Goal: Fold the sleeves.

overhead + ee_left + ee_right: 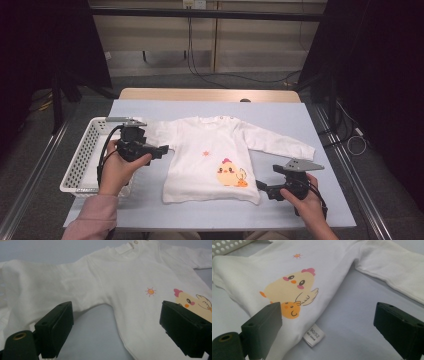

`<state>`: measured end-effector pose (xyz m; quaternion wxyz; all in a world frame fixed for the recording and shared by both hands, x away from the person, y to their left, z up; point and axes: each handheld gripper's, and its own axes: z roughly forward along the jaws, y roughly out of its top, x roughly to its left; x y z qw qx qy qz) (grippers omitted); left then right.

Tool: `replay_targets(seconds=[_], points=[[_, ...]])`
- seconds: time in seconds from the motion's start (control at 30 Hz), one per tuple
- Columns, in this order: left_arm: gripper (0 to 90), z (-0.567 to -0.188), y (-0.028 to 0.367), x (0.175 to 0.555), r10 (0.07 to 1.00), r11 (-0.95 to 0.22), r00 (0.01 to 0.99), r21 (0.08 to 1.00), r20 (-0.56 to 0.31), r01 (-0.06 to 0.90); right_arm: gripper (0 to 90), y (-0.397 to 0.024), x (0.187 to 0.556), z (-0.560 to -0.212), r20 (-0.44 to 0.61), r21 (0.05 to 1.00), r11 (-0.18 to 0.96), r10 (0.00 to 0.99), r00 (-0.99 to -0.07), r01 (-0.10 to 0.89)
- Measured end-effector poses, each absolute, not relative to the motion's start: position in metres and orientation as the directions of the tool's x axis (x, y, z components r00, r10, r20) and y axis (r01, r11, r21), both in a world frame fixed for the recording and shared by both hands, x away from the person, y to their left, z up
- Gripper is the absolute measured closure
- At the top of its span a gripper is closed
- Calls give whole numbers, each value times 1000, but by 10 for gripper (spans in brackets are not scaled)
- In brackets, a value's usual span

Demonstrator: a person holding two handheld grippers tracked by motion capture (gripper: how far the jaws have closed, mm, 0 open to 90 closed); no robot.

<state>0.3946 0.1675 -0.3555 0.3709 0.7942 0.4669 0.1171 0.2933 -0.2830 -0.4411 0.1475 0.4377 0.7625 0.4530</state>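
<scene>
- The shirt (210,160) lay flat mid-surface, hem toward the near edge.
- Our left gripper (161,150) stood wide open and empty beside its sleeve armpit.
- Our right gripper (261,186), also wide open and empty, was just beside the hem corner.

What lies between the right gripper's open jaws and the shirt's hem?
Bare blue-grey tablecloth and the shirt's small white side label, seen in the right gripper view; the right gripper touches nothing.

Lab-like recording bay, black curtains (45,45), metal frame rails (210,13), trailing floor cables (220,77)
</scene>
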Motion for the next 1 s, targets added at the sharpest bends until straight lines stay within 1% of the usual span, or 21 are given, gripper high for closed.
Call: replay_targets(seconds=[0.37, 0.67, 1.0], points=[[120, -350, 185, 407, 857, -267, 495, 696, -145, 666, 81, -283, 292, -440, 173, 819, 208, 799, -576, 535], [120, -350, 203, 415, 879, -213, 446, 698, -168, 683, 81, -284, 292, -440, 168, 824, 206, 801, -575, 528], [120, -351, 219, 425, 906, -172, 390, 697, -166, 696, 82, -284, 292, -440, 166, 823, 209, 800, -577, 527]])
